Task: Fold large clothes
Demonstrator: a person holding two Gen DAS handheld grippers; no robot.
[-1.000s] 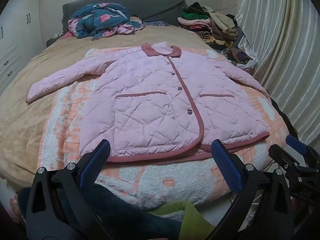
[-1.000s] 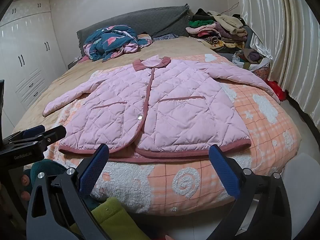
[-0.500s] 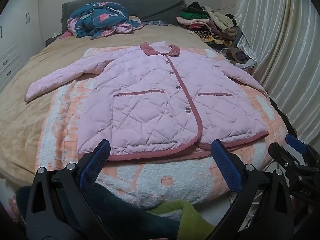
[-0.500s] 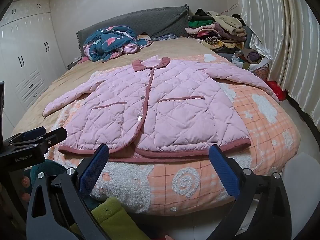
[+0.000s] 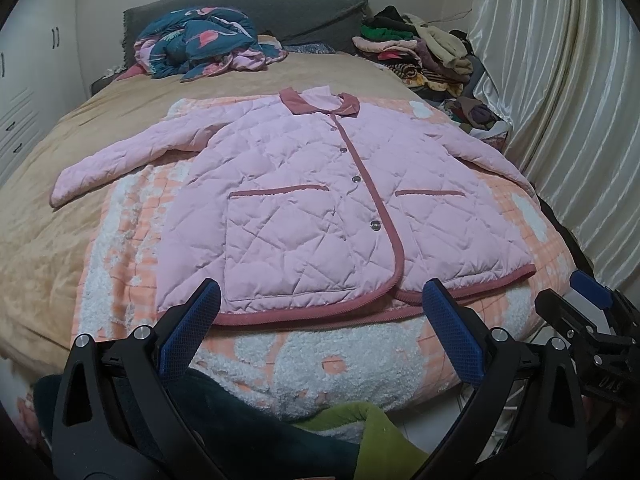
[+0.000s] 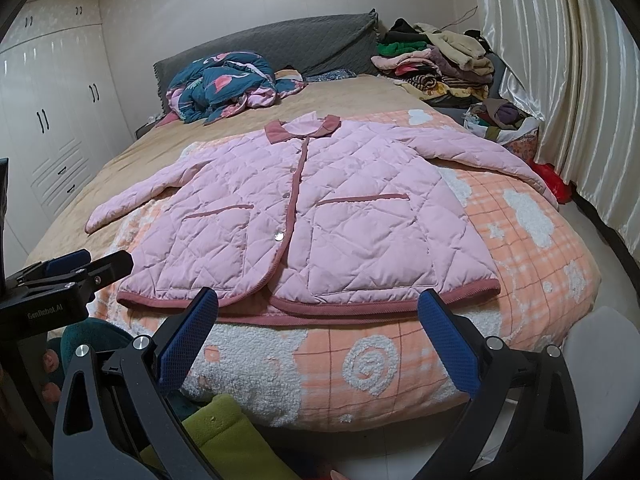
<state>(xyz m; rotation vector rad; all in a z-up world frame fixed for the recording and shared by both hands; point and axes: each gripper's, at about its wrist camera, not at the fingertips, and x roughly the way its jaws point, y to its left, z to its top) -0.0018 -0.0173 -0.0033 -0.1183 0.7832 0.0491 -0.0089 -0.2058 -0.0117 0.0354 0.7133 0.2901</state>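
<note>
Pink quilted jacket (image 5: 320, 200) lies flat on the bed (image 5: 60, 240) ahead of you, collar far, hem nearest; left gripper (image 5: 320, 320) and right gripper (image 6: 318, 320) gape wide, empty, equally near.

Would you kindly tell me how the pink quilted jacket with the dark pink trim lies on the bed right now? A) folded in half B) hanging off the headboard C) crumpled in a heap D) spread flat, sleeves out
D: the pink quilted jacket lies flat, buttoned front up, with both sleeves stretched out sideways.
</note>
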